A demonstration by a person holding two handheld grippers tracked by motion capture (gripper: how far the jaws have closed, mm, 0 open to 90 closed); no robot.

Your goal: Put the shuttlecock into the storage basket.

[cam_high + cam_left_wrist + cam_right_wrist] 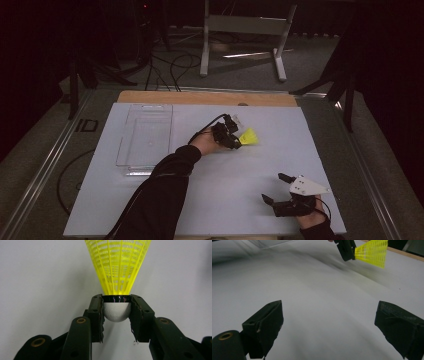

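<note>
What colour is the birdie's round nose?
White, on the yellow plastic-mesh shuttlecock; clearest in the left gripper view.

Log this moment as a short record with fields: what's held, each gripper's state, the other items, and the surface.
held item: yellow shuttlecock, clamped at its white cork base, skirt pointing away from the jaws
left gripper: shut on the shuttlecock, near the middle of the table
right gripper: open, nothing between the jaws, near the table's front right corner
other items: clear plastic tray on the left half of the table, looks empty
surface: white sheet over a wooden tabletop
shuttlecock lifted or resting: cannot tell
</note>
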